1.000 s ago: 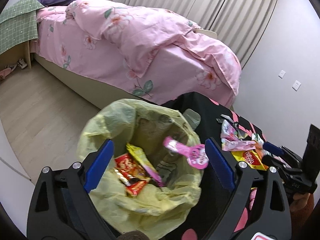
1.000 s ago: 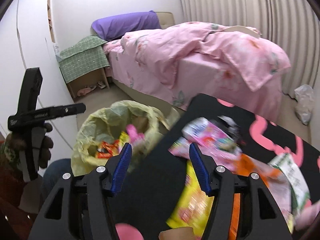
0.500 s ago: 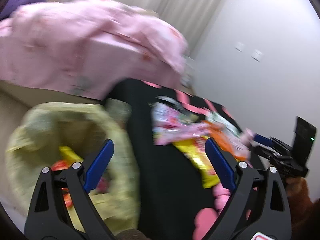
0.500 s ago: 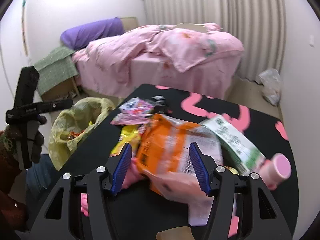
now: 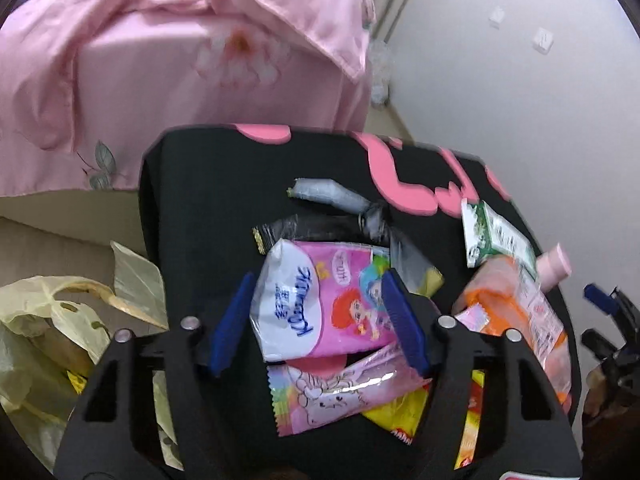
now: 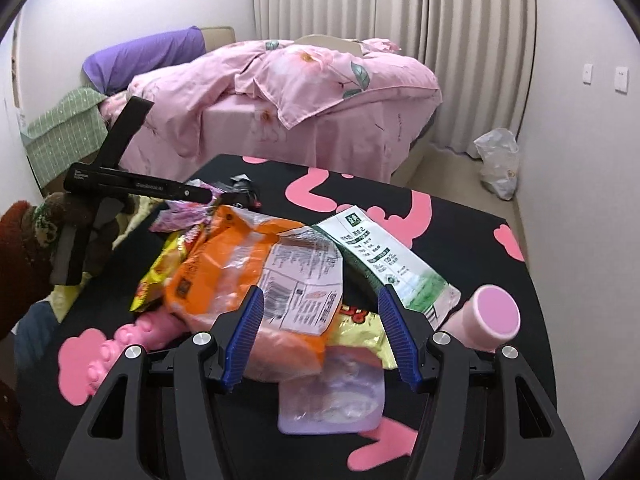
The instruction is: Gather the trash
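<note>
Several snack wrappers lie in a heap on a black table with pink shapes. My left gripper is open, its blue fingers on either side of a pink and white tissue pack that lies on the heap. A pink wrapper lies under it. My right gripper is open over an orange bag, beside a green and white pack and a pink bottle. The yellow trash bag stands left of the table.
A bed with a pink quilt stands behind the table. A white plastic bag lies on the floor by the curtains. The left gripper's body shows in the right wrist view.
My left gripper has swung from above the trash bag to the table and now straddles the tissue pack. My right gripper has moved from the table's left edge to over the orange bag.
</note>
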Motion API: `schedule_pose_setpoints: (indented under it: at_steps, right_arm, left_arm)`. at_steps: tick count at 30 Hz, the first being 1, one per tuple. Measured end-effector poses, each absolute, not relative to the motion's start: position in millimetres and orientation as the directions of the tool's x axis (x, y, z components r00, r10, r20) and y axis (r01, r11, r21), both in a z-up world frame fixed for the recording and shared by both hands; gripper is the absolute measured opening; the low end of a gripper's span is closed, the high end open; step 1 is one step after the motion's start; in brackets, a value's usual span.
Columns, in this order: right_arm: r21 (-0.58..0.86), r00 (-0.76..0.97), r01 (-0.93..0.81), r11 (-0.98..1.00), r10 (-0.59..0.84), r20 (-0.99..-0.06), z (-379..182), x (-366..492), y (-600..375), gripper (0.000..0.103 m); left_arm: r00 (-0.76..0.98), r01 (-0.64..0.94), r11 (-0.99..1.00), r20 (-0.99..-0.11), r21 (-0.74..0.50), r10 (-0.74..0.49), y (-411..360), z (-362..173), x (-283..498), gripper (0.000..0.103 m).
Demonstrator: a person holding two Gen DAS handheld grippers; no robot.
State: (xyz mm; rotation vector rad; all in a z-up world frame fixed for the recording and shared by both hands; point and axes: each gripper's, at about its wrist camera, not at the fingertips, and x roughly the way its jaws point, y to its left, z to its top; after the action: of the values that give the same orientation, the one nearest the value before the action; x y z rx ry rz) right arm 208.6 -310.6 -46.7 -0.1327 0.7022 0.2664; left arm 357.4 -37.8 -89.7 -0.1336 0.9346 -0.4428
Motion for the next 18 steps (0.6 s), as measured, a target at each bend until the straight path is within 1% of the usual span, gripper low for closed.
schedule_pose_setpoints:
  at_steps: [2, 4, 7, 11, 14, 18]
  right_arm:
    - [-0.044, 0.729, -0.297, 0.954, 0.197, -0.656, -46, 218, -306, 0.057]
    - [-0.027, 0.71, -0.333, 0.942, 0.231, -0.666, -42, 232, -298, 0.057]
    - [0.005, 0.675, -0.405, 0.914, 0.303, -0.672, -31, 258, -281, 0.057]
    - [-0.048, 0.653, -0.526, 0.849, 0.367, -0.662, -18, 299, -245, 0.057]
    - [-0.025, 0.583, -0.589, 0.808, 0.403, -0.706, -30, 340, -217, 0.056]
    - [0.044, 0.478, -0.581, 0.812, 0.385, -0.79, -64, 395, -188, 0.051]
  left_arm:
    - [0.475, 0.296, 0.894, -0.761, -0.335, -0.442, -34, -93, 354, 0.028]
    - [0.47, 0.271, 0.897, -0.765, -0.349, -0.44, -29, -94, 345, 0.022]
    - [0.461, 0.261, 0.894, -0.767, -0.363, -0.446, -26, -95, 324, 0.019]
    - [0.463, 0.262, 0.892, -0.764, -0.367, -0.45, -29, -98, 295, 0.019]
    - [0.454, 0.289, 0.883, -0.759, -0.371, -0.467, -34, -98, 280, 0.019]
    - [0.452, 0.327, 0.877, -0.757, -0.351, -0.472, -38, -98, 268, 0.019]
